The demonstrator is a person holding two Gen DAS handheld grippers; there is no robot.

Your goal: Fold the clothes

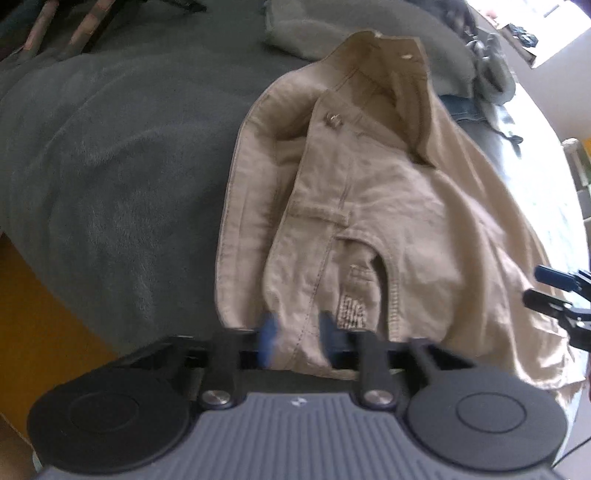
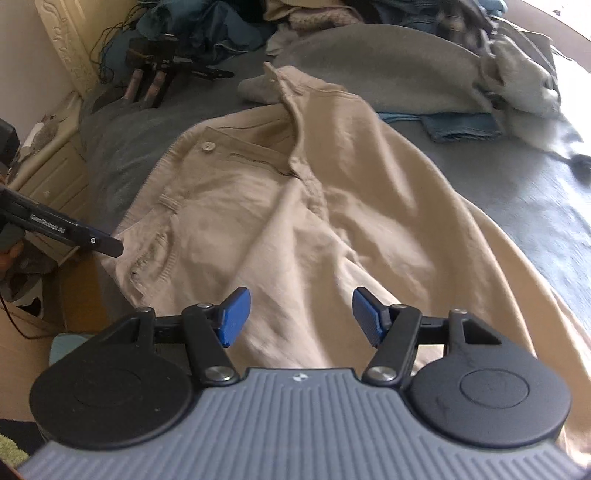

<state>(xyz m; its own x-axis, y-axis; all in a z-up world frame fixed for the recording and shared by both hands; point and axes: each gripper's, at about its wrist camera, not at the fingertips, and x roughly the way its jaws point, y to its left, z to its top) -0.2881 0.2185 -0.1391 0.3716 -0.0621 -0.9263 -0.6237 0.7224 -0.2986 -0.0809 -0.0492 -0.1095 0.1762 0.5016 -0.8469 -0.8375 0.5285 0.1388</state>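
Both my jaws risk bunching the beige trousers [image 1: 369, 206]: left gripper [image 1: 299, 332] pinches their near edge, right gripper [image 2: 301, 314] gapes wide above.

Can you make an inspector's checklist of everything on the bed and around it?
Surface: grey fleecy blanket, rumpled.
Job's things: beige cotton trousers, open at the waist, not yet folded.
Clutter: grey woolly jumper; folded blue denim; heaped clothes at the far end.
Grippers: left gripper blurred, trouser edge between its fingers, grip unclear; right gripper open above the trousers.
Cables: dark cables by the cream headboard.
Surroundings: cream drawers; black camera stand.
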